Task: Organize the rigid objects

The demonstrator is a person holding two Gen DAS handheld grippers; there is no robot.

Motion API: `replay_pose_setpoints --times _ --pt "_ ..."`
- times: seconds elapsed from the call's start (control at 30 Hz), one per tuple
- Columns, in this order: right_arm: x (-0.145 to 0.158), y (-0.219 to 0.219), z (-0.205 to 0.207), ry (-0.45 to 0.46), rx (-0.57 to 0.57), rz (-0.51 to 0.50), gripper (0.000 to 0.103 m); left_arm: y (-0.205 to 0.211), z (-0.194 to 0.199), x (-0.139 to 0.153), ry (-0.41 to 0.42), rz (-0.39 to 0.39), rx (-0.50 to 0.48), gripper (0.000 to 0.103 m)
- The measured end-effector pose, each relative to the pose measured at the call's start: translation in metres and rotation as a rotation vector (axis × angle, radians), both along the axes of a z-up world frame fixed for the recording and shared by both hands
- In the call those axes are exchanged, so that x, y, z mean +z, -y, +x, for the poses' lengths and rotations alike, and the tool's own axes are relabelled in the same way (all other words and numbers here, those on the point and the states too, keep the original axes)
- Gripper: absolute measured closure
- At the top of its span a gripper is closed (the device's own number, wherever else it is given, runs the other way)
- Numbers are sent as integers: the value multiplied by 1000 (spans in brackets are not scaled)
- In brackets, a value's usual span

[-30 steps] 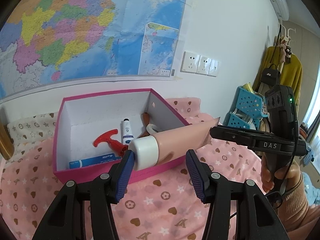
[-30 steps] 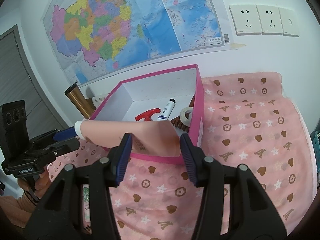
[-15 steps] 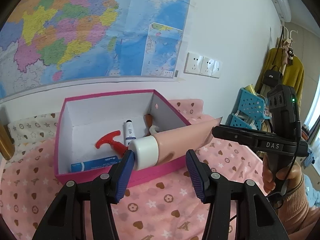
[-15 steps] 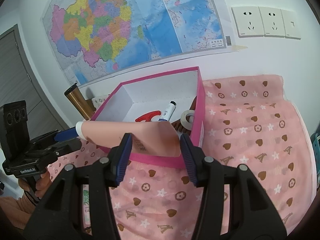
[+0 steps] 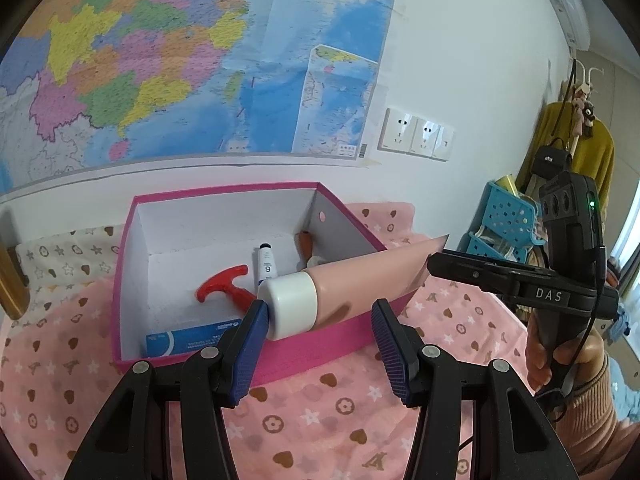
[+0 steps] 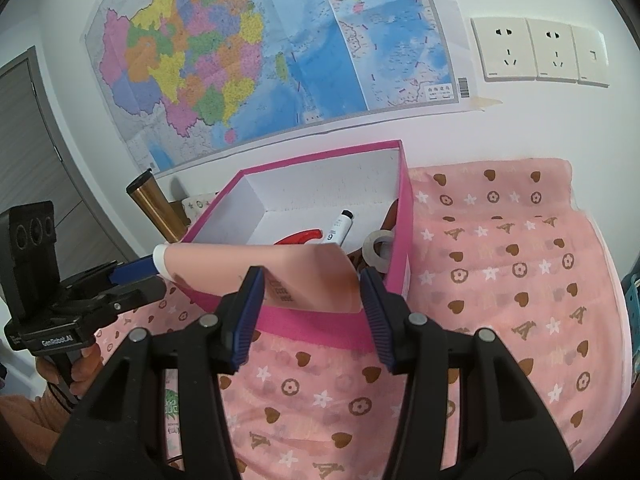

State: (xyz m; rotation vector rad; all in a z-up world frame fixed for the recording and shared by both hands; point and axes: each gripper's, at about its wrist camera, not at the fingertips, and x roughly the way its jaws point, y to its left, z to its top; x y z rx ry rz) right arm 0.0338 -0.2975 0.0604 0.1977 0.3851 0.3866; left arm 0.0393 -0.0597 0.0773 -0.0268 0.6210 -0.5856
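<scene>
Nothing shifted: right gripper fingers clamp pink tube over patterned pink cloth; left gripper fingers gape.

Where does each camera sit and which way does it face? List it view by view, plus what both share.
Left wrist: on the left hand-held gripper, facing the pink box front-on; shows its own fingers, plus the right hand.
Right wrist: on the right hand-held gripper, facing the box obliquely from the right; shows its own fingers, plus the left hand.
Shared: box, pink tube, wall map.
</scene>
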Motion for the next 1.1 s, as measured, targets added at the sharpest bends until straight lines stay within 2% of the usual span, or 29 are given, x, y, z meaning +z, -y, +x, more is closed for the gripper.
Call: replay_pose_setpoints --times 1.1 --pt "1 -2 27 -32 -16 -22 51 2 32 -17 -70 1 25 49"
